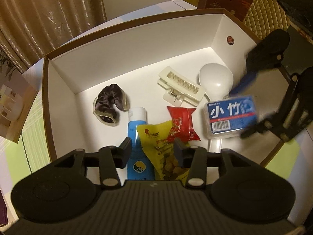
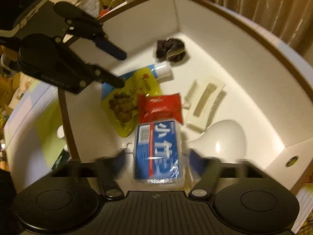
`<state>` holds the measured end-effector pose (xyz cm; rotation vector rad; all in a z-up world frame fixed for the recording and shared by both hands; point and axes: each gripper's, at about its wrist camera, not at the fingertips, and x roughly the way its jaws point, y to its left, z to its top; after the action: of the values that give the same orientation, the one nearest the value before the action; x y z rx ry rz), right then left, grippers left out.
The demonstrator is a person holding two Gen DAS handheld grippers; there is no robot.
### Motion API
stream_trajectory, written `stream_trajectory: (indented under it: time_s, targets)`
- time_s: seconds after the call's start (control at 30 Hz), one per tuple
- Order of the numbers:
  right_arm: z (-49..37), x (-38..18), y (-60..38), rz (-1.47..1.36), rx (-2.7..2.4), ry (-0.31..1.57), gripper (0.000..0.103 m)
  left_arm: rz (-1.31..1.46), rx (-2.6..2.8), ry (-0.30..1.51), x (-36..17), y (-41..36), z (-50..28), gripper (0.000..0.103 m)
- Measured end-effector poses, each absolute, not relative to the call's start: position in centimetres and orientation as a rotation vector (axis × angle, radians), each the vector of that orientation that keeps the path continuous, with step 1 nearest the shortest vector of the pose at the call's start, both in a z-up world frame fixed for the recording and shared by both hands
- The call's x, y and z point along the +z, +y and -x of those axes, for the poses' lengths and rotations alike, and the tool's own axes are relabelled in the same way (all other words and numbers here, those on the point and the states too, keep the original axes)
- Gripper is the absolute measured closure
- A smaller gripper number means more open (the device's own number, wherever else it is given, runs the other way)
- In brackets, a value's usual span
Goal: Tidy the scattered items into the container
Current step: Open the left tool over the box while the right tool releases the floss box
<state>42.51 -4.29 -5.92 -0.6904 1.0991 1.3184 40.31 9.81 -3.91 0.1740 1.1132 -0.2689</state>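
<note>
Right hand-held gripper [image 2: 156,156] wide, blue packet [image 2: 159,150] loose between jaws, inside box [image 2: 225,17]. Left hand-held gripper [image 1: 152,150] part-open over yellow pouch [image 1: 162,146], gripping nothing. Items visible already boxed; task looks nearly finished.

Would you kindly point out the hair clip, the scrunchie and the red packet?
hair clip [image 1: 181,86]: left wrist view, its toothed top.
scrunchie [image 1: 109,104]: left wrist view, its dark folds.
red packet [image 2: 159,107]: right wrist view, its middle.
</note>
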Motion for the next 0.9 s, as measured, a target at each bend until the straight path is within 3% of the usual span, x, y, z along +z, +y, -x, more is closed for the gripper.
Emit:
stream_trajectory:
  time_s: [0.13, 0.27, 0.57, 0.9]
  targets:
    - [-42.2, -5.2, -4.6, 0.697, 1.318, 1.082, 0.0, -0.176, -0.252, 1.113, -3.9, 9.8, -40.2, 0.051]
    - [-41.9, -5.0, -5.0, 0.726, 1.27, 1.092, 0.0, -0.18, -0.239, 1.121, -3.9, 9.5, -40.0, 0.035]
    - [-41.7, -4.8, -5.8, 0.732, 1.199, 1.092, 0.0, -0.204, -0.19, 1.157, -4.0, 8.7, -40.1, 0.013]
    - [-41.3, -4.5, -6.1, 0.72, 1.154, 1.08, 0.0, -0.252, -0.152, 1.15, -3.0, 7.6, -39.5, 0.006]
